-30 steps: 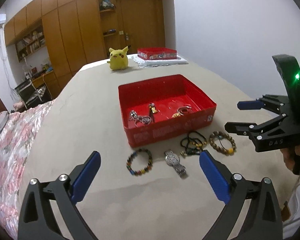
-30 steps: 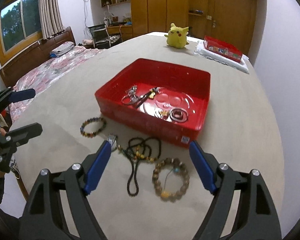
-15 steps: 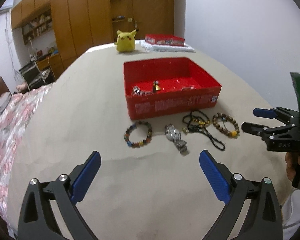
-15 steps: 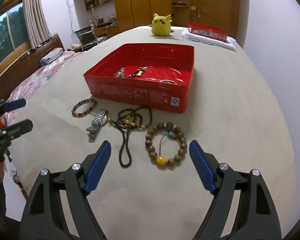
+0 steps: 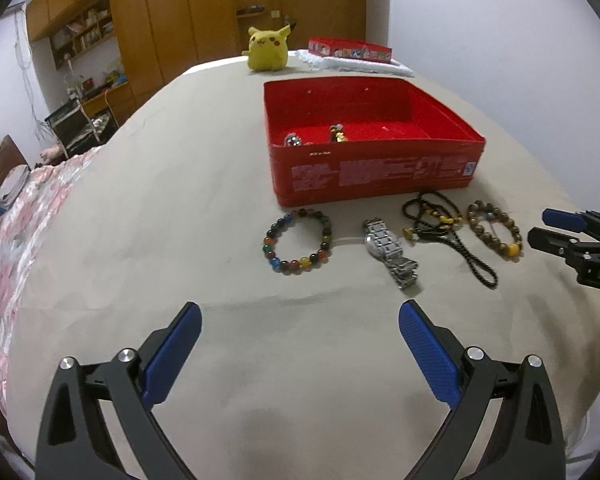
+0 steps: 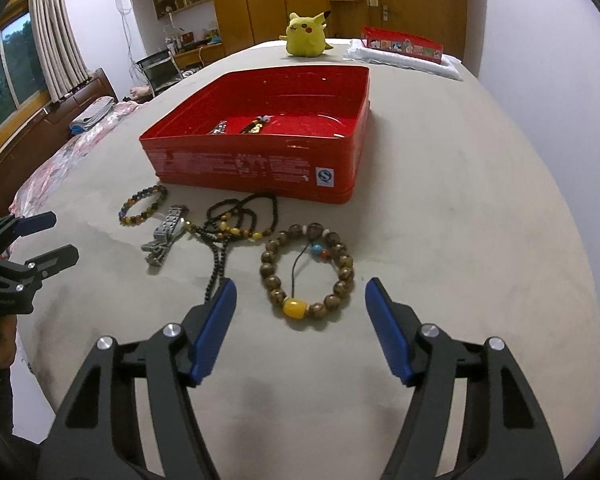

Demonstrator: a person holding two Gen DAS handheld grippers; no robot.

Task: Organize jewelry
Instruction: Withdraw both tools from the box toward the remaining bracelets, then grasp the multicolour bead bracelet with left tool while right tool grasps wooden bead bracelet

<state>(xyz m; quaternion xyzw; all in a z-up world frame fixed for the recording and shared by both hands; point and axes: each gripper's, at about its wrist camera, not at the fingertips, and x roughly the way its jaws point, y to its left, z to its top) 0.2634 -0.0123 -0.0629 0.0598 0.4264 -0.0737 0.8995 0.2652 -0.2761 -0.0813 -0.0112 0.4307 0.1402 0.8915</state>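
Both claws are spread wide and hold nothing. Your left gripper (image 5: 300,320) hangs short of the row; your right gripper (image 6: 300,300) sits right at the brown bracelet.

Four pieces lie on the sheet (image 5: 140,240) in front of the tin (image 5: 374,172), left to right in the left wrist view:

- Bead bracelet (image 5: 299,241), at 12 o'clock from your left gripper. Multicolour, probably elastic, light; glossy beads likely slippery. Pinch across the band at its 6 o'clock side.
- Watch (image 5: 389,250), at 1 o'clock. Metal links, the heaviest here; the strap will flop. Take the case, not the strap end.
- Black necklace (image 5: 440,228), tangled cord, its tail running toward 5 o'clock. Limp, will trail; grab the bunched part so the tail doesn't snag the watch, which it touches or nearly touches.
- Brown bracelet (image 6: 308,270), at 12 o'clock from your right gripper. Chunky beads, yellow one nearest. Pinch across the band beside the yellow bead.

The tin already holds a few pieces. The soft sheet gives, so you can press down when pinching.
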